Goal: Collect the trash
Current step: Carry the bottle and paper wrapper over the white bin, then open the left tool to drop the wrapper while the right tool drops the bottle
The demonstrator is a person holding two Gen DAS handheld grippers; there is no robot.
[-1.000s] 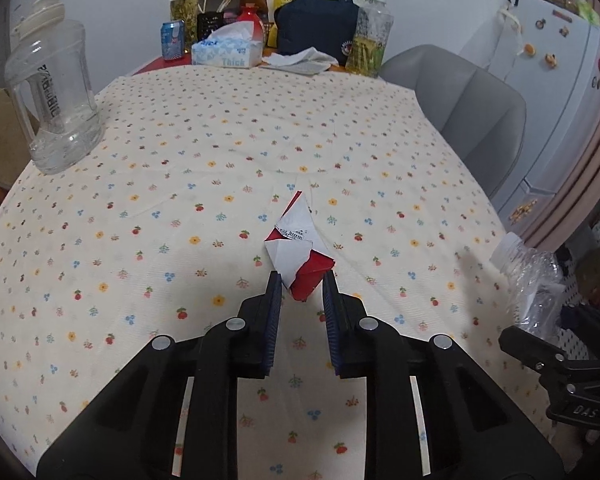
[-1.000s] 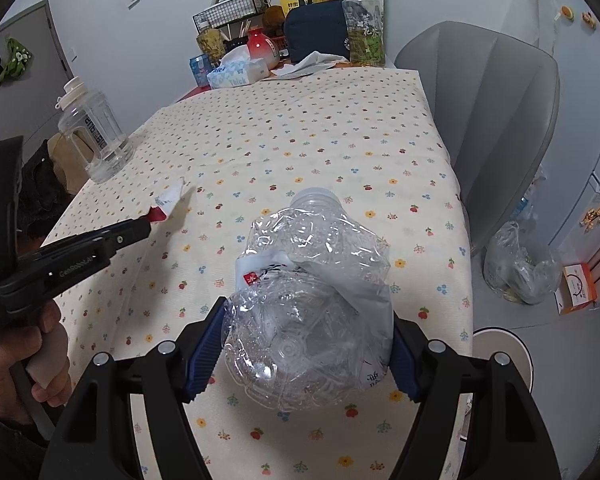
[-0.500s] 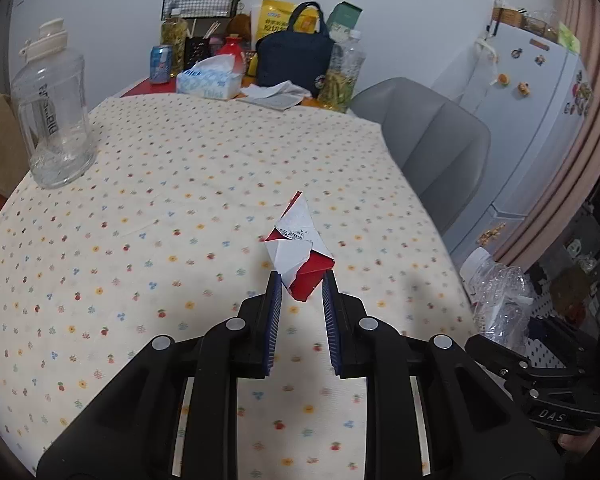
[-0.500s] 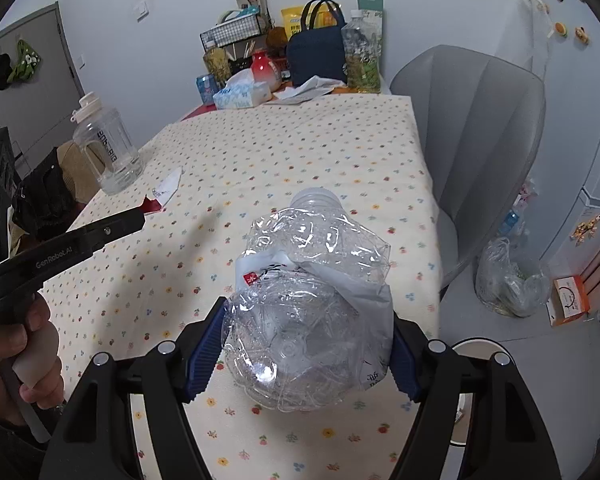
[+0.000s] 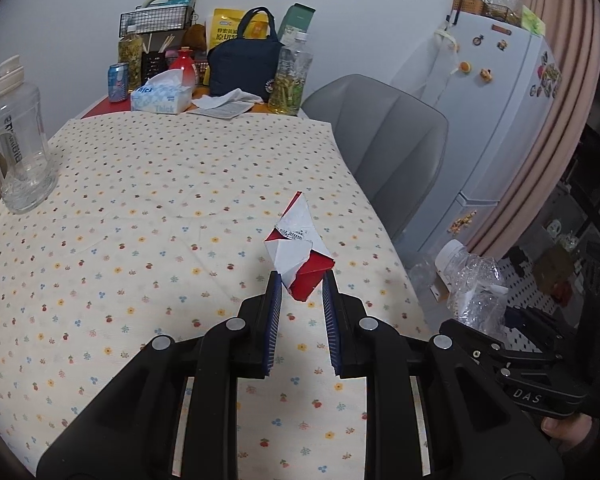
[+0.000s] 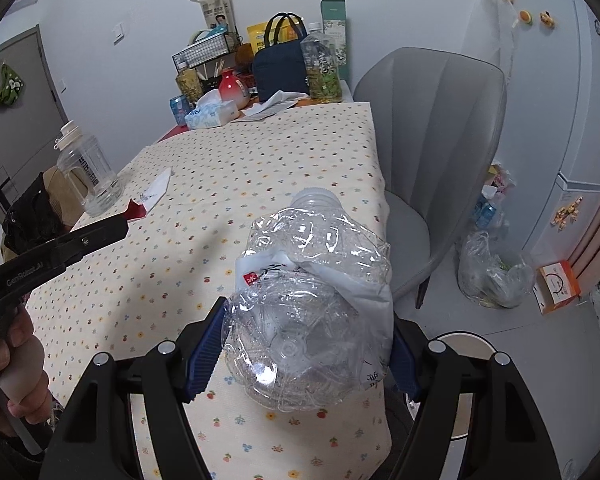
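My left gripper point(image 5: 300, 284) is shut on a crumpled red and white paper carton point(image 5: 298, 248) and holds it above the flowered tablecloth point(image 5: 140, 208). The carton also shows in the right wrist view point(image 6: 150, 196), at the tip of the left gripper point(image 6: 112, 230). My right gripper point(image 6: 308, 344) is shut on a crushed clear plastic bottle point(image 6: 312, 304), held above the table's near right corner. The bottle also shows at the right of the left wrist view point(image 5: 472, 280).
A clear water jug point(image 5: 16, 144) stands at the table's left edge. A tissue box point(image 5: 162, 98), a navy bag point(image 5: 246, 68) and bottles crowd the far end. A grey chair point(image 6: 432, 152) stands right of the table. A plastic bag point(image 6: 492, 276) and a round bin point(image 6: 464, 344) are on the floor.
Both grippers have risen and drawn back from the table with their loads. The carton has lifted off the cloth. The bottle has shifted right toward the table edge.
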